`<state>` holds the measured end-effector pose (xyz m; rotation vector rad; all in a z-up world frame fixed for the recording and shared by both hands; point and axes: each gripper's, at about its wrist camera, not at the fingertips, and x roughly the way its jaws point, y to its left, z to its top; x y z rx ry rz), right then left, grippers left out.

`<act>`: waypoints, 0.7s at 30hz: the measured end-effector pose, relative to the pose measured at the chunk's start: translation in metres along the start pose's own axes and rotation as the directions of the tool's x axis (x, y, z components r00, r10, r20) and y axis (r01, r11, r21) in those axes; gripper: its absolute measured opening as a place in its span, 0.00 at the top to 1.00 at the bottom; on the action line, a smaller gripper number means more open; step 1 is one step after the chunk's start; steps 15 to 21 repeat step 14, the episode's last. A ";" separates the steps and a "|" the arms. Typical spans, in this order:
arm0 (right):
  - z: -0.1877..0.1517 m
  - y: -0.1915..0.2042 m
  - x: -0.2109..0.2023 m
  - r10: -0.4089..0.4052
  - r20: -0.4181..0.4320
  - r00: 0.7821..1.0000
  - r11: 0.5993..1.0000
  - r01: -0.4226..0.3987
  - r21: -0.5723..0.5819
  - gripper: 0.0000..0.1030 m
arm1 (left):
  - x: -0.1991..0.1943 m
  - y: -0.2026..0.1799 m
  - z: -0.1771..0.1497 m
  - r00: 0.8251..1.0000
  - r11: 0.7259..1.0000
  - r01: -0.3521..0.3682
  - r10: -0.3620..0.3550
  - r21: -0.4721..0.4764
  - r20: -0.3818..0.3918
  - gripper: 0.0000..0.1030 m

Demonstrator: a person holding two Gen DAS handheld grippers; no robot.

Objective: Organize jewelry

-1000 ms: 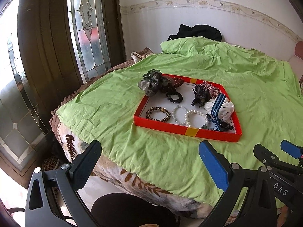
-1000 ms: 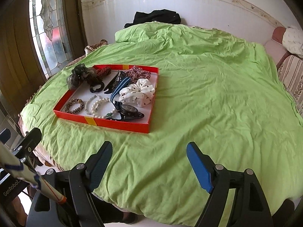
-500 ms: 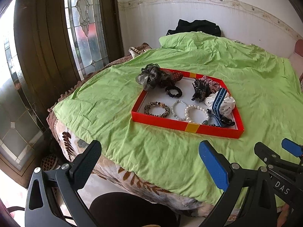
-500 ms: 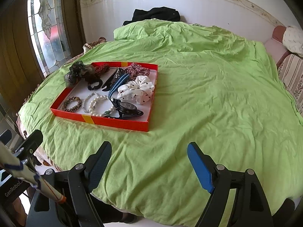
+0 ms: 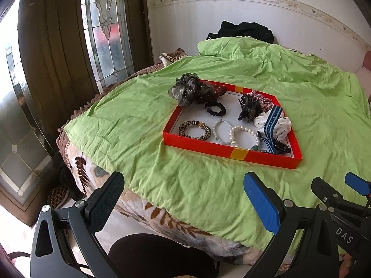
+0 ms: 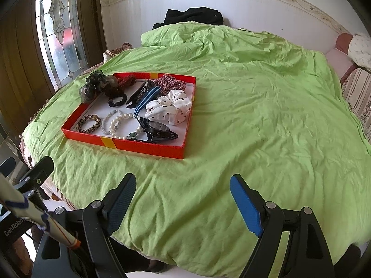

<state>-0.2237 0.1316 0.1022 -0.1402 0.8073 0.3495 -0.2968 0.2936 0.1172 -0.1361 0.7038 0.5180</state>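
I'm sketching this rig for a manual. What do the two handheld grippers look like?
Both share one design: the left gripper and right gripper have black angular frames with silver pivot bolts, one finger padded in dark textured rubber, the other in bright blue. White lettering "DAS" and "GenRobo" marks the bodies seen at the edges.

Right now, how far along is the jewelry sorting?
Barely begun. Done: everything sits loosely inside the red tray on the bed, including the three bracelets, the watch and the scrunchies. In hand: nothing; the left tool and right tool are open, short of the tray. Left: the whole sort; the watch strap lies tangled over the white scrunchie.
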 end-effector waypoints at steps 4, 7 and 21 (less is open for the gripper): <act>-0.001 0.004 0.000 -0.002 0.001 1.000 1.000 0.002 -0.010 0.16 | 0.002 0.006 0.001 1.000 1.000 -0.006 0.006 -0.013 -0.003 0.01; -0.002 0.009 0.002 0.004 -0.004 1.000 1.000 -0.004 -0.016 0.15 | 0.002 0.009 0.001 1.000 1.000 -0.009 0.009 -0.023 -0.007 0.01; -0.004 0.008 -0.001 0.033 -0.008 0.999 0.999 -0.034 -0.027 0.15 | -0.006 0.004 0.003 1.000 1.000 -0.026 0.026 -0.011 0.009 0.01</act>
